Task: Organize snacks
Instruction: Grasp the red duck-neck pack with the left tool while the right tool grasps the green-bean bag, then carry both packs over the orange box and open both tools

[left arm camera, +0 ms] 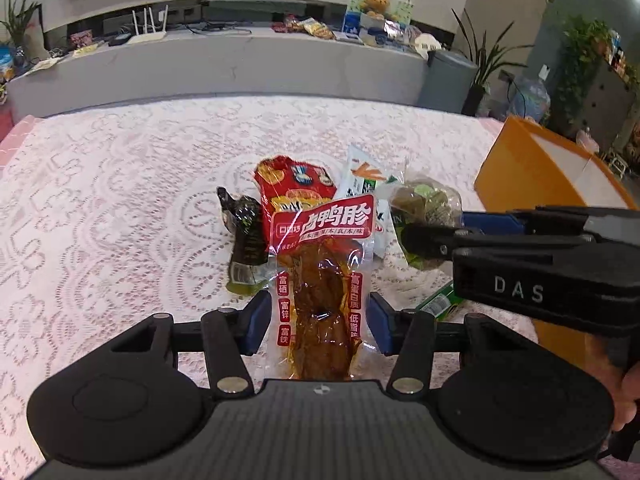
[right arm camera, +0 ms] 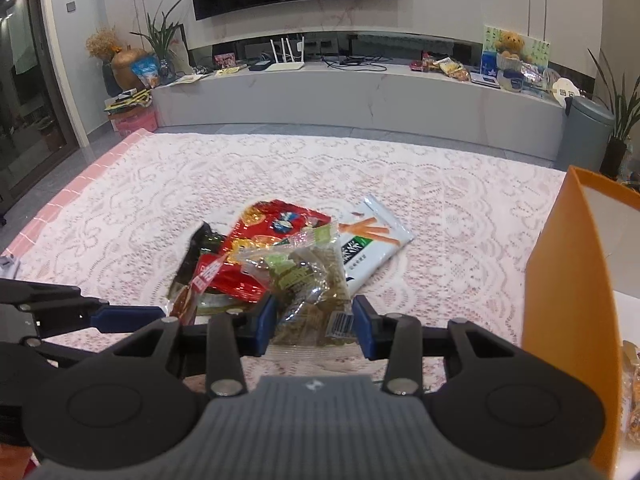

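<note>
so far: snacks piled mid bench (left arm camera: 100,184), none seen boxed.
left gripper (left arm camera: 318,322): fingers apart around duck gizzard pack (left arm camera: 320,288).
right gripper (right arm camera: 314,326): fingers apart around green candy bag (right arm camera: 308,280).
left to do: orange box (right arm camera: 568,300) waits right.

The snacks lie heaped mid-surface (right arm camera: 440,184): the duck gizzard pack (left arm camera: 324,280) nearest, overlapping the crinkled chip bag (left arm camera: 292,188) behind it, with the dark packet (left arm camera: 246,232) to its left. Right of them lies the stick-snack pouch (right arm camera: 376,240), partly under the clear candy bag (right arm camera: 312,280). The open box (right arm camera: 568,304) stands at the far right.
</note>
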Tool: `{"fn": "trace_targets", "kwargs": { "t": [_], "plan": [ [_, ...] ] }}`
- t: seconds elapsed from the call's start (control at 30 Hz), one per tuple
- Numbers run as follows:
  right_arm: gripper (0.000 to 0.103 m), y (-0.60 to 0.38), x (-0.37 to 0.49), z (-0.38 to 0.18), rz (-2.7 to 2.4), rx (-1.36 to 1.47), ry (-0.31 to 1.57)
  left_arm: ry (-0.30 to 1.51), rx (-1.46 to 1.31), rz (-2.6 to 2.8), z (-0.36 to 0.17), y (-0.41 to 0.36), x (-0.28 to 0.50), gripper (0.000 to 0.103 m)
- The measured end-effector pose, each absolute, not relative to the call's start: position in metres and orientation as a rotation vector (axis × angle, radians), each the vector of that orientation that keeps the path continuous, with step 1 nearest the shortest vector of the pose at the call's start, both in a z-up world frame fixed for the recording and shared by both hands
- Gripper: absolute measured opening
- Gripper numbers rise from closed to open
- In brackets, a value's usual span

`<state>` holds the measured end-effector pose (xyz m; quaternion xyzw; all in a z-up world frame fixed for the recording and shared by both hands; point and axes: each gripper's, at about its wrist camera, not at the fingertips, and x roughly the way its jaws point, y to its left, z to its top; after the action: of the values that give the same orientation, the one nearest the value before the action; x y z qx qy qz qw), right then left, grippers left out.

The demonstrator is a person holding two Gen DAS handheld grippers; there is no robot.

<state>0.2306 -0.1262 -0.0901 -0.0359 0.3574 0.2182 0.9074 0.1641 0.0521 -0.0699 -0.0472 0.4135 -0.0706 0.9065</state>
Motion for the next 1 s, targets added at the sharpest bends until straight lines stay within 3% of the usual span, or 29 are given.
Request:
{"fn": "trace_targets", "kwargs": {
  "t": [0.57,1.0],
  "plan": [
    [0.040,-0.157,0.176,-0.039,0.450,-0.063,0.671,0.728,-0.129,-0.154,-0.008,0.054,0.125,0.059],
    [0.040,-0.239,0.147,0.008,0.402,-0.047,0.688,0.681,-0.106,-0.327,0.043,-0.008,0.126,0.059]
  ]
}}
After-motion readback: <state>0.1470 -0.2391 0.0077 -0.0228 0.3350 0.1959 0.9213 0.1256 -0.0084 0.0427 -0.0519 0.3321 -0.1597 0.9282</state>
